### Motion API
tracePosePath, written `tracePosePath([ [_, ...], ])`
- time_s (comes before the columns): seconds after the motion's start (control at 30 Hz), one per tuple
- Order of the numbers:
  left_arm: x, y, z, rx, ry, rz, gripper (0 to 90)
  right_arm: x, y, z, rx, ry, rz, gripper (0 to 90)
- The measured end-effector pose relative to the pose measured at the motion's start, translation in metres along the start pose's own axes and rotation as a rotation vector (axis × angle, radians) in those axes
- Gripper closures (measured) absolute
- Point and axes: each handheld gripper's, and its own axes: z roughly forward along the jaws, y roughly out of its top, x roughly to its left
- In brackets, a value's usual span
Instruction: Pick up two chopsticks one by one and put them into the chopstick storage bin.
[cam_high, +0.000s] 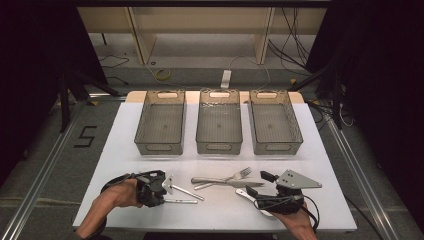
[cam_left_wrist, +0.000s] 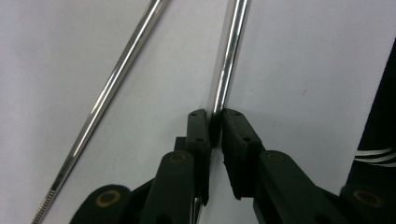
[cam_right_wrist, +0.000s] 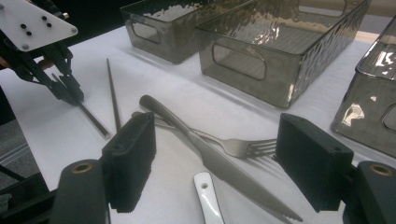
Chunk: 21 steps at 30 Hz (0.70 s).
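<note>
My left gripper is shut on the end of a thin metal chopstick that lies on the white table. In the high view this gripper is at the front left. A second chopstick lies just beside the first, apart from the jaws. My right gripper stands wide open at the front right with nothing held. Between and beyond its jaws lie a steel knife, a fork crossed under it, and a white-handled utensil. In the right gripper view the left gripper appears at the far left.
Three grey see-through bins stand in a row at the back: left, middle, right. The white table top ends close in front of both hands. Metal rails run along both sides.
</note>
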Motion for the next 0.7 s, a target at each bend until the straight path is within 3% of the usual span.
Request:
tracePosePath([
  [0.1,-0.0009,0.0009,-0.0001,0.008,0.002,0.029,82.1,0.0001,0.0,0.0004,0.003,0.005,0.004,29.7],
  [0.37,-0.0004,-0.0001,0.0,-0.004,-0.007,0.041,84.6,0.0004,-0.0001,0.0015,0.013,0.014,0.0,29.7],
  [0.53,-0.0007,0.0,-0.0004,-0.004,-0.004,0.042,84.9,0.0004,-0.0001,0.0015,0.013,0.014,0.001,29.8],
  [0.7,0.0,-0.0019,-0.0018,-0.003,-0.021,0.004,84.9,-0.0001,-0.0001,0.0013,0.012,0.013,0.001,29.9],
])
